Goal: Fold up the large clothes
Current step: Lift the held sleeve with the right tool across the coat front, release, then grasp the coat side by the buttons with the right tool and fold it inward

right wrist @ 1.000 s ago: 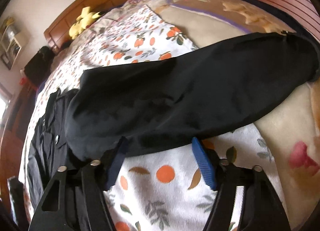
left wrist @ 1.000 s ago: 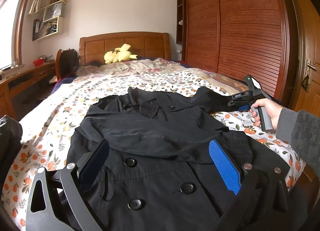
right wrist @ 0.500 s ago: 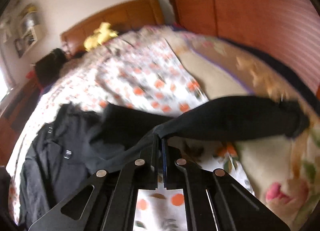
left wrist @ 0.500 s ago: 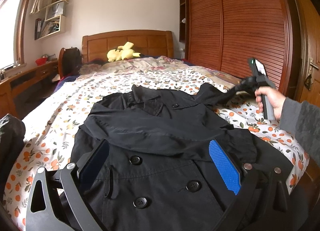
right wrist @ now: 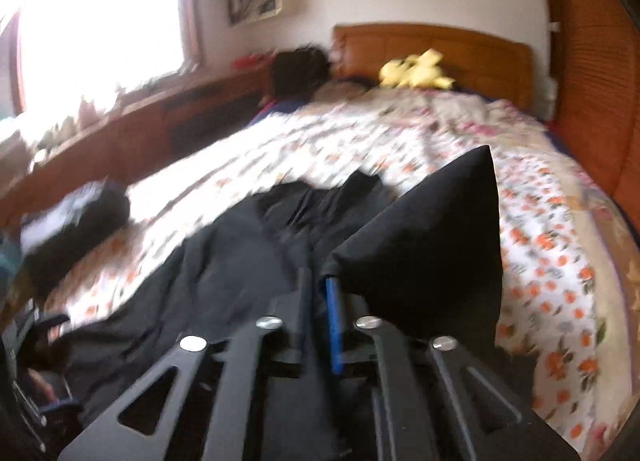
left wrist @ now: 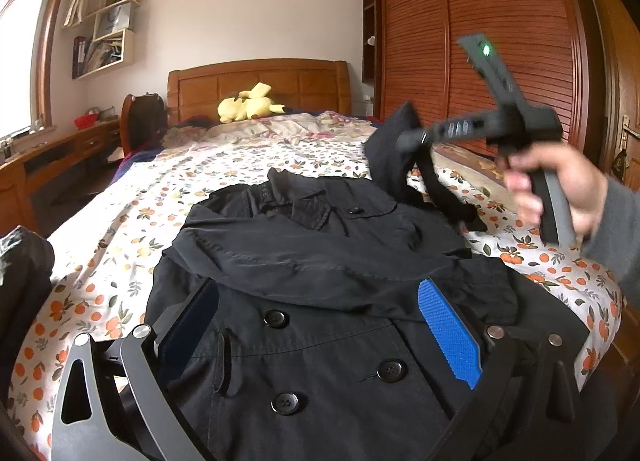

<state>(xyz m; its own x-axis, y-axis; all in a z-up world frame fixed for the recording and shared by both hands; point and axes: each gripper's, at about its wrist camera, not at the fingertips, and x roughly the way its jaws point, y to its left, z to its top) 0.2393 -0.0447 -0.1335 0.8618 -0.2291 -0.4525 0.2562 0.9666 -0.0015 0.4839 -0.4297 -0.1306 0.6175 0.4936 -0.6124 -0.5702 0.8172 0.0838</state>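
Observation:
A black double-breasted coat (left wrist: 320,261) lies face up, buttons showing, on the floral bedsheet (left wrist: 132,205). My left gripper (left wrist: 316,289) hovers open over the coat's lower front, blue pads wide apart, nothing between them. My right gripper (left wrist: 408,139), held by a hand at the right, has the coat's right sleeve (left wrist: 390,153) pinched and raised off the bed. In the right wrist view the sleeve (right wrist: 432,229) stands up as a dark fold from the right gripper (right wrist: 318,273). Its jaws are opening slightly, the cloth still between them. The coat body (right wrist: 224,261) spreads below.
A yellow plush toy (left wrist: 250,103) lies by the wooden headboard (left wrist: 260,79). Slatted wardrobe doors (left wrist: 480,41) run along the right of the bed. A wooden desk (left wrist: 52,157) stands under the window at left. A dark bundle (left wrist: 20,281) sits at the bed's left edge.
My right gripper closed on the sleeve, lifted it off the bed and swung it up and inward toward the coat's body while rolling. The left gripper stayed put.

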